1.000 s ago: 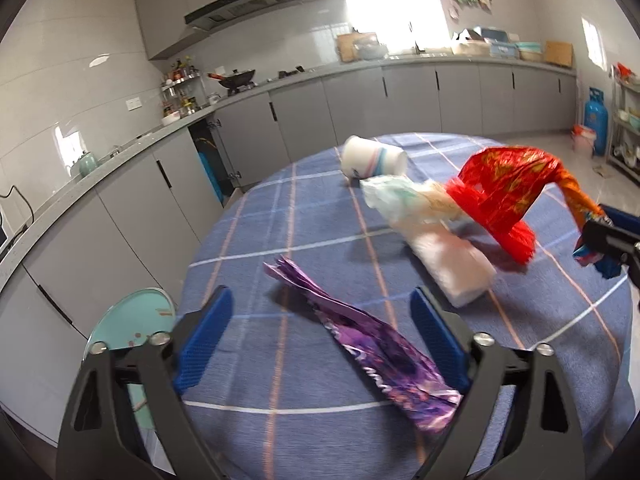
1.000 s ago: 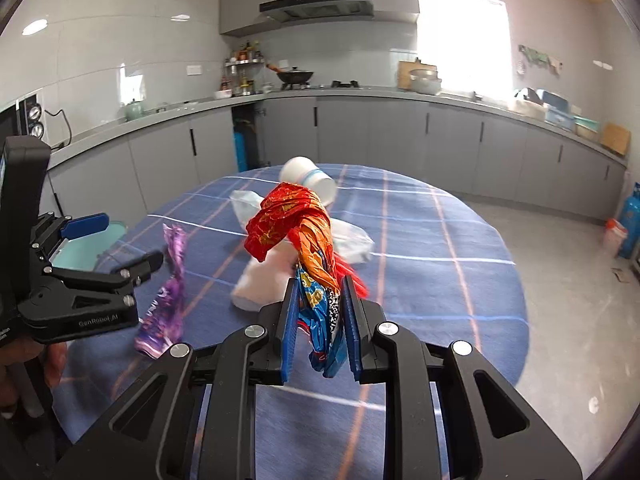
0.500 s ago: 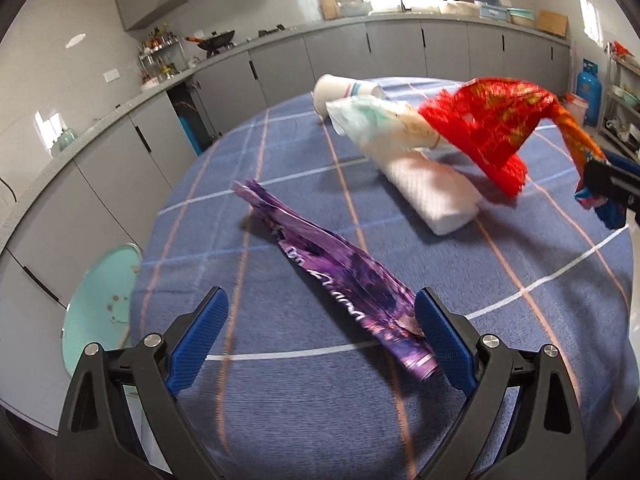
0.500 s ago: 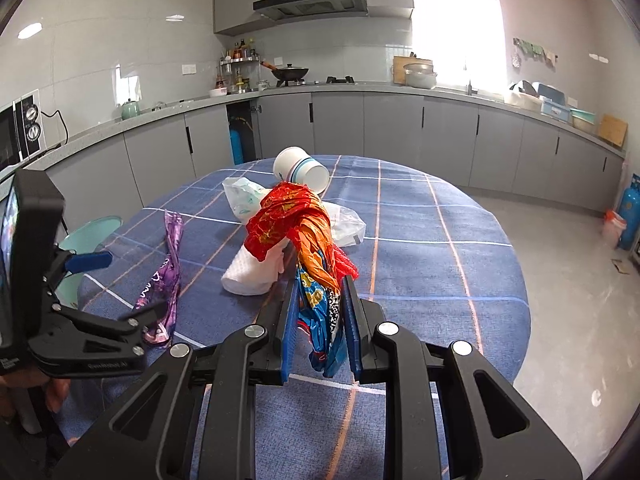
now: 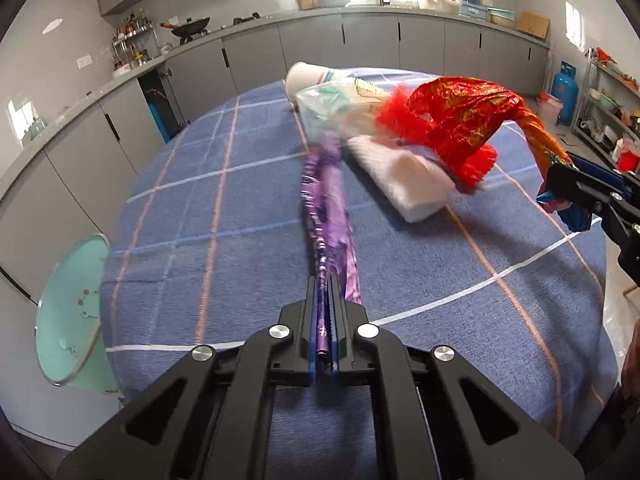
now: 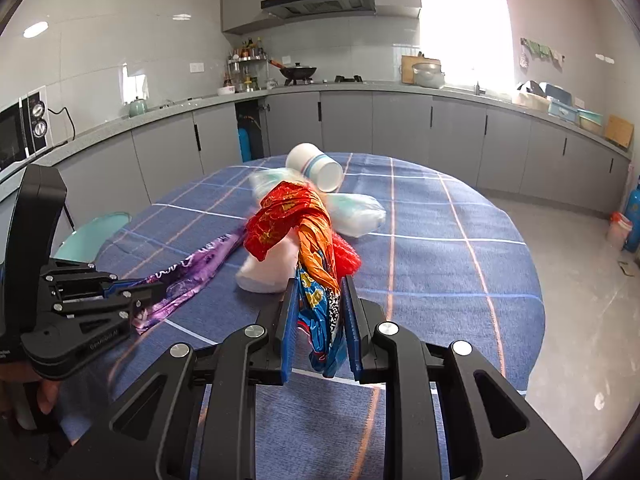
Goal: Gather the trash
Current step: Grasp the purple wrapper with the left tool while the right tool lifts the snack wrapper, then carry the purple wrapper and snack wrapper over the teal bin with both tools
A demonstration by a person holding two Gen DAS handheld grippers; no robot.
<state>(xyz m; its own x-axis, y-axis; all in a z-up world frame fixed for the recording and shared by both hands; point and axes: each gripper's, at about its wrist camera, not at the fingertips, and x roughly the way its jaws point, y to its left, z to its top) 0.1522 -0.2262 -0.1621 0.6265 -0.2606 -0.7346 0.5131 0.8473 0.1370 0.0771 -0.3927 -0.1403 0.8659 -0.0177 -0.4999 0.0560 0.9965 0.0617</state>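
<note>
My left gripper (image 5: 324,292) has just been closing, and its jaws are now pinched tight on the near end of the long, crinkled purple foil wrapper (image 5: 326,200). The rest of that wrapper stretches away from me across the round worktop with the blue checked cloth (image 5: 224,220), its far end reaching the crumpled clear plastic bag (image 5: 336,108). In the right wrist view the same wrapper (image 6: 192,268) runs from my left gripper (image 6: 150,294) toward the heap in the middle of the worktop (image 6: 440,248).

My right gripper (image 6: 318,320) has its jaws narrow, clamped on the blue printed tail of the crumpled red and orange foil wrapper (image 6: 296,216). That wrapper rises from the jaws and arches forward over the heap. In the left wrist view it (image 5: 460,116) hangs in an arc from my right gripper (image 5: 560,184) at the right edge, its red frilled end dropping beside the folded white paper towel wad (image 5: 404,176) lying flat on the cloth.

Behind the bag a white paper cup with coloured stripes (image 6: 316,166) lies on its side, its open mouth toward the right gripper's camera. A pale teal round stool seat (image 5: 68,312) stands just beside the worktop's left rim.
</note>
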